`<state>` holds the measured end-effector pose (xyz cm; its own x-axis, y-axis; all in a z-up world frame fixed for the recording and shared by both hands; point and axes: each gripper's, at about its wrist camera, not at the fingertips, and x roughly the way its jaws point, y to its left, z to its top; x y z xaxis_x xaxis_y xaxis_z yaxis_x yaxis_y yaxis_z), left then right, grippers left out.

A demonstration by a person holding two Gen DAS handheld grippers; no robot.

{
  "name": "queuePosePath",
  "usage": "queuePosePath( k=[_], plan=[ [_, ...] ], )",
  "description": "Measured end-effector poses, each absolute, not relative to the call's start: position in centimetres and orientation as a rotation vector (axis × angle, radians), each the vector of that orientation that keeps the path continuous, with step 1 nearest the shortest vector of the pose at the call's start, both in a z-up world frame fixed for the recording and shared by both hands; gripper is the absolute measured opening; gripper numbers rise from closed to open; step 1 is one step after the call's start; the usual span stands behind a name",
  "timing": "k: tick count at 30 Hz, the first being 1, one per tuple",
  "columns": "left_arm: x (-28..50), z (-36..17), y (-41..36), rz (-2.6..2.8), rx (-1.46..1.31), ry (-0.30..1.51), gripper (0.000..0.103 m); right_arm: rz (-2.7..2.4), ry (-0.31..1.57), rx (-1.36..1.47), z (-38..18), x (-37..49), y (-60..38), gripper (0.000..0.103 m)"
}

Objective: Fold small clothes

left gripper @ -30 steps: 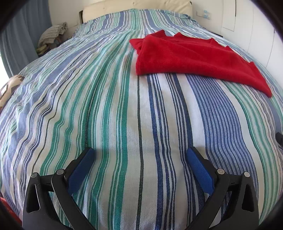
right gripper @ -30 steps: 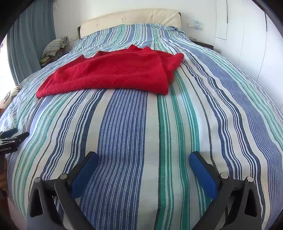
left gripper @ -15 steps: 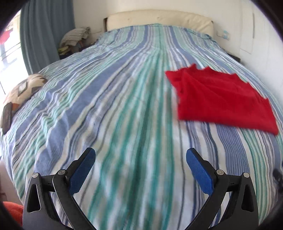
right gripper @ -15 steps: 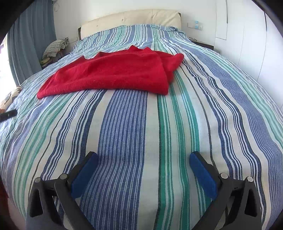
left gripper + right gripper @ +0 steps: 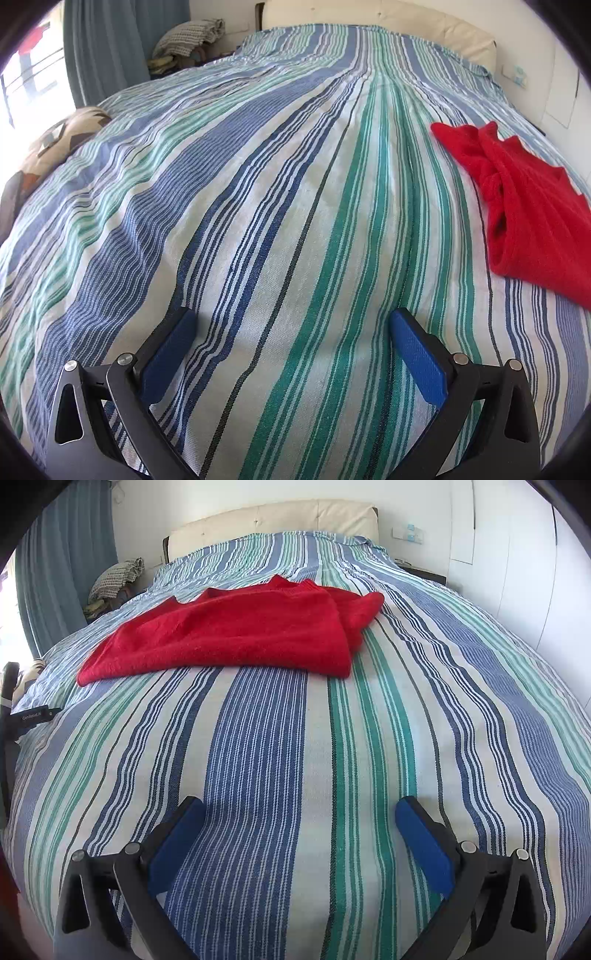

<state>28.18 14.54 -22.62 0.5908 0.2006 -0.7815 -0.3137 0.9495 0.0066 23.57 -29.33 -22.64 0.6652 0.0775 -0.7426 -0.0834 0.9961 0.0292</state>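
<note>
Right wrist: red cloth point(image 5: 236, 642) folded on bedspread point(image 5: 295, 757) | right gripper point(image 5: 299, 808) spread, empty, near of cloth | left gripper point(image 5: 291, 317) spread, empty, left of cloth point(image 5: 532, 214)

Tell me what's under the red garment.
The red garment lies directly on the striped bedspread, folded over itself along its right edge. Whether anything sits beneath it cannot be seen; the cloth covers that patch.

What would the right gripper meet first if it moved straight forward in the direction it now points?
Probably the striped bedspread. The right gripper, jaws wide open and empty, looks slightly down across bare cover. The red garment lies farther along the same line, so it would come next. Depth is hard to judge through the fisheye.
</note>
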Motion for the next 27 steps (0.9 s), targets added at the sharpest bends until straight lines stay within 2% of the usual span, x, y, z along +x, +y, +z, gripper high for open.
queuePosePath(
  k=[27],
  plan=[
    [28.31,-22.47,14.33,0.302,-0.135,0.892,0.103,0.074,0.828,-0.019,-22.64,23.4,-29.08,0.102]
  ],
)
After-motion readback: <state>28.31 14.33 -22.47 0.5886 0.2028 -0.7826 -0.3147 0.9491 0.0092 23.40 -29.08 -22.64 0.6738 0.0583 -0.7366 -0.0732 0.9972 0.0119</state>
